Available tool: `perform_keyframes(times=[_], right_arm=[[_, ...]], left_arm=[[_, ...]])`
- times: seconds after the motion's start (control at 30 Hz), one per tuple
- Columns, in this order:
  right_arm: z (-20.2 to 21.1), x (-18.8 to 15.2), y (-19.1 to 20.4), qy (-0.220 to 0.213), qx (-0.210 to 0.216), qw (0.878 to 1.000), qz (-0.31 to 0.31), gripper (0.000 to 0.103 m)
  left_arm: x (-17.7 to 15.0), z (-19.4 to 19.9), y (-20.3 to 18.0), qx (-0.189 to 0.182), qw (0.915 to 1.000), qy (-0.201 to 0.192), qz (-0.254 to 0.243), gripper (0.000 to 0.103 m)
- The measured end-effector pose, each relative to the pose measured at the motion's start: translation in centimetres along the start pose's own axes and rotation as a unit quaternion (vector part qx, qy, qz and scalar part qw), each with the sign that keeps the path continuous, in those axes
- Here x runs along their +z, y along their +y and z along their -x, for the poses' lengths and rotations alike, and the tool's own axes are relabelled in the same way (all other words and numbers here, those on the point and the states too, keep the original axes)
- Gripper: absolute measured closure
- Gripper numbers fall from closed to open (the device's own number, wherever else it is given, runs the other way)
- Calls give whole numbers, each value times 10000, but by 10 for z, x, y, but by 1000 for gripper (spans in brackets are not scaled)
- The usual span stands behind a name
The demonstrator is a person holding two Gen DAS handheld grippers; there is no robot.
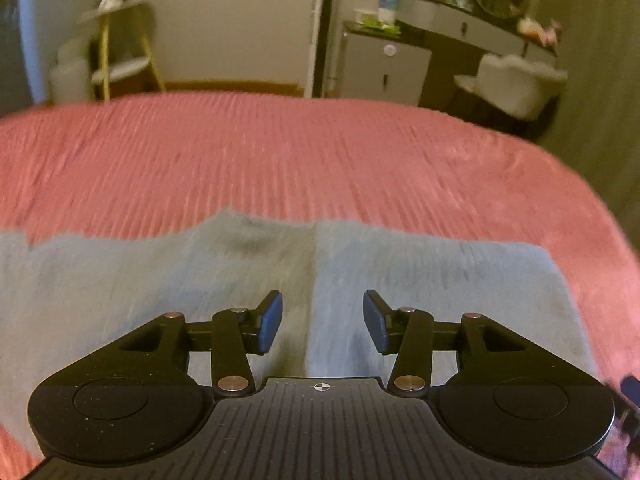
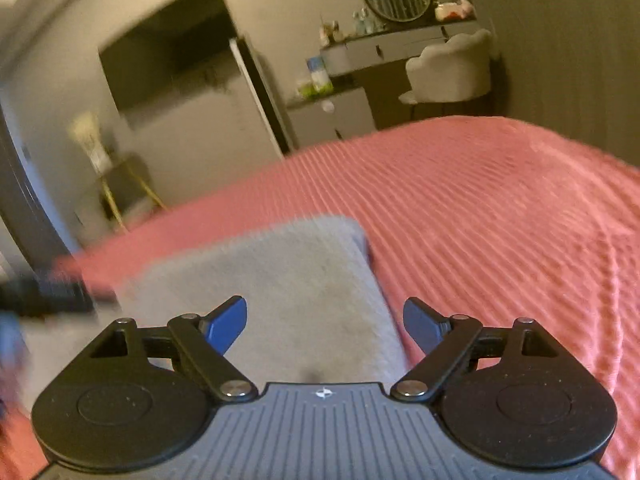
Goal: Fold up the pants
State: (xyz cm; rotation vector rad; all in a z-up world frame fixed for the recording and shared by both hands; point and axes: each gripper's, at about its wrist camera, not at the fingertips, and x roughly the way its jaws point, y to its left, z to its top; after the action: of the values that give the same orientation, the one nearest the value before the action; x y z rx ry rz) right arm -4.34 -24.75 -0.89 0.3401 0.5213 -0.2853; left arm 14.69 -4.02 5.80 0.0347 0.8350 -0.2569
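The left gripper (image 1: 322, 322) and right gripper (image 2: 324, 326) are hovering with jaws spread, holding nothing. The pants (image 1: 420, 276) are lying limp and soft on the bedspread (image 1: 280, 152); pinching a doubled edge is likely safest.

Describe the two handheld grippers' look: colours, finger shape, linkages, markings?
Both match. The left gripper and right gripper have black linkage arms with silver pivot pins, round black side housings and a ribbed dark grey deck with a small white crosshair mark. Fingers carry flat blue pads. No cables, hands or sleeves visible.
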Motion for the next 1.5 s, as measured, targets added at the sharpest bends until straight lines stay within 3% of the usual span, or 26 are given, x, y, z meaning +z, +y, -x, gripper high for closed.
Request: perform_keyframes(times=[0.1, 0.17, 0.27, 0.43, 0.53, 0.57, 0.6, 0.63, 0.67, 0.7, 0.73, 0.77, 0.87, 0.97, 1.03, 1.13, 1.2, 1.33, 1.4, 1.5], right_arm=[[-28, -21, 5, 457, -446, 9965, 544, 17], [-41, -29, 0, 695, -387, 9960, 404, 17], [-48, -24, -9, 676, -179, 9975, 19, 17], [-46, -35, -5, 435, -117, 9986, 273, 17], [-50, -33, -10, 406, -11, 9991, 121, 16], [-51, -34, -11, 394, 8, 9992, 98, 16], [-51, -33, -10, 379, 10, 9992, 108, 16], [-52, -33, -9, 359, 4, 9993, 131, 16], [-53, -33, -10, 341, 0, 9993, 141, 16], [-54, -33, -9, 328, 3, 9994, 139, 16], [-53, -34, -10, 320, 11, 9994, 136, 16], [-53, -34, -10, 318, 5, 9994, 133, 16], [-52, -36, -9, 278, -11, 9995, 119, 16], [-50, -40, -10, 202, -7, 9997, 100, 16], [-49, -41, -9, 166, -21, 9998, 118, 16], [-47, -42, -7, 159, -59, 9997, 149, 16], [-46, -42, -6, 149, -93, 9997, 163, 16], [-43, -45, -2, 94, -187, 9995, 251, 16], [-41, -46, -1, 57, -225, 9993, 287, 16], [-40, -47, -1, 32, -223, 9994, 268, 16]], left_arm=[[4, -22, -29, -107, 9989, 27, -456, 53], [5, -39, -47, -369, 9973, 78, -629, 51], [2, -74, -64, -53, 9950, 267, -958, 49], [11, -91, -54, -111, 9981, 146, -584, 38], [12, -92, -38, -234, 9986, 23, -478, 38], [15, -91, -31, -245, 9986, -29, -470, 44], [16, -91, -25, -184, 9988, -97, -446, 46], [17, -90, -20, 288, 9984, -173, -444, 39], [20, -90, -13, 1029, 9934, -180, -476, 17], [24, -87, -4, 1387, 9892, -207, -429, 16], [25, -75, 10, 1666, 9851, -328, -269, 22], [23, -59, 24, 1695, 9842, -487, -128, 23], [-1, 3, 71, 1139, 9873, -1051, 334, 3], [-42, 45, 123, 819, 9843, -1383, 723, 3], [-68, 60, 164, 686, 9836, -1155, 1207, 3], [-105, 72, 230, 744, 9713, -752, 2132, 3], [-124, 76, 272, 827, 9522, -571, 2886, 3], [-151, 74, 328, 519, 9149, -447, 3978, 3], [-153, 65, 336, 348, 9104, -450, 4098, 3], [-152, 57, 343, 267, 9109, -467, 4091, 3]])
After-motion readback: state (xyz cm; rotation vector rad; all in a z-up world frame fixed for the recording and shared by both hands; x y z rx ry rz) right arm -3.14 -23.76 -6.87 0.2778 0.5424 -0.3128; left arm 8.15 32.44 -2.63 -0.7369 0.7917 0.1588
